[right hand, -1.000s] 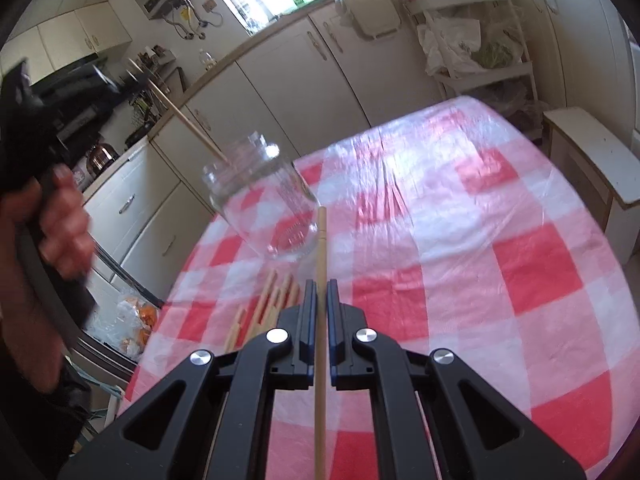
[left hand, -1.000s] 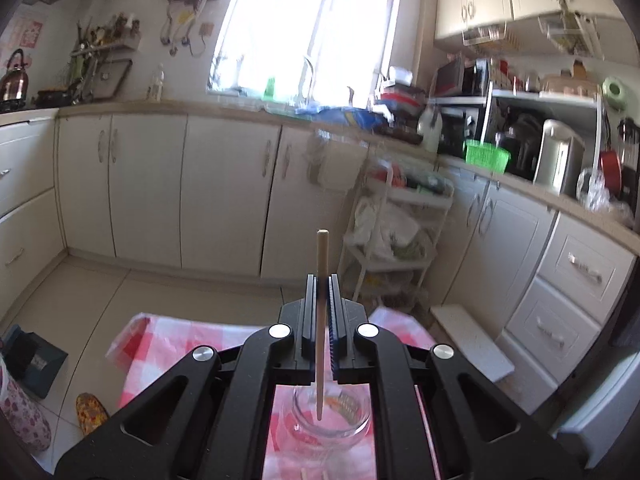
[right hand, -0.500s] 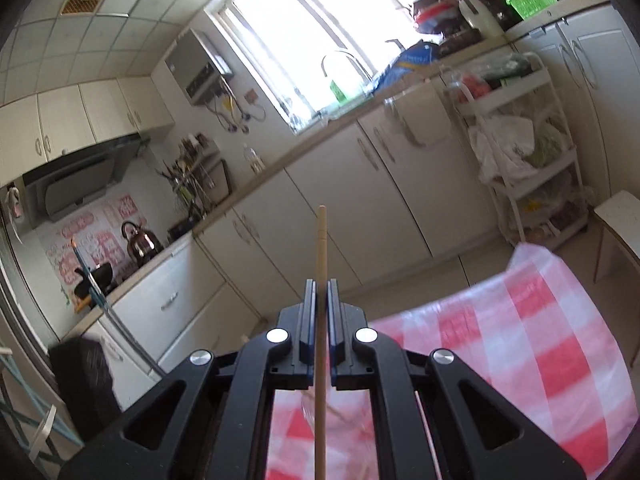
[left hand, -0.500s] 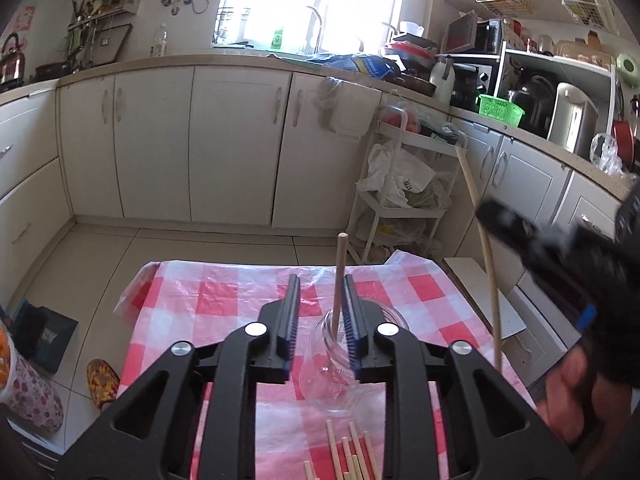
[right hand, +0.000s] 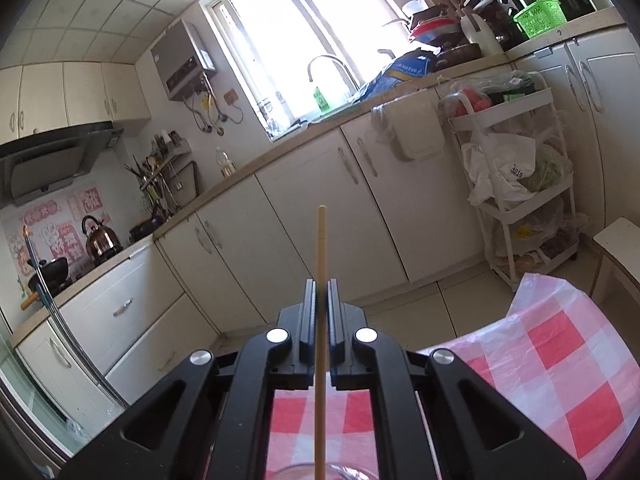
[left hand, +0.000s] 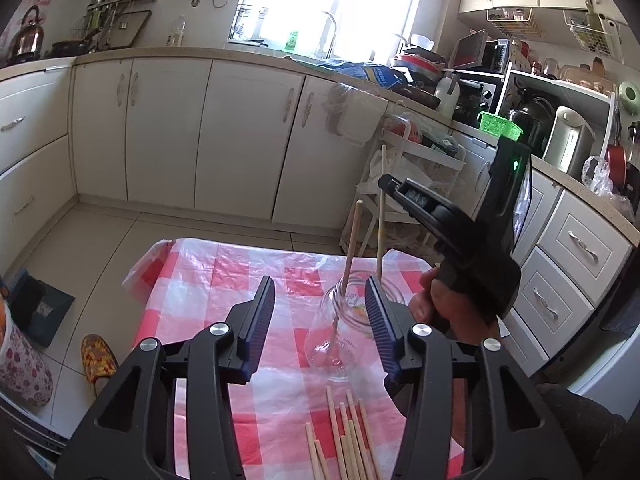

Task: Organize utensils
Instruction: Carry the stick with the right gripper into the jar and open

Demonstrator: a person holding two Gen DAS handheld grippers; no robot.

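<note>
A clear glass jar (left hand: 346, 334) stands on the red-and-white checked tablecloth (left hand: 240, 280), and one wooden chopstick (left hand: 352, 240) leans inside it. My left gripper (left hand: 320, 316) is just short of the jar; its jaws are opening and its pads touch nothing. Several loose chopsticks (left hand: 344, 432) lie on the cloth below it. A hand holds my right gripper (left hand: 387, 182) above the jar's right side, shut on a second chopstick (left hand: 380, 220) that points down at the jar mouth. In the right wrist view that gripper (right hand: 320, 292) pinches the chopstick (right hand: 321, 248), with the jar rim (right hand: 304, 470) at the bottom edge.
A white trolley (left hand: 420, 160) with bags stands past the table's far edge, and a white stool (right hand: 616, 248) is to its right. Kitchen cabinets (left hand: 240, 140) line the back and right. A slipper (left hand: 98, 356) and a dark box (left hand: 40, 312) lie on the floor at left.
My left jaws opened and let go of their chopstick, which now stands in the jar. The right gripper rose with its chopstick and came over the jar.
</note>
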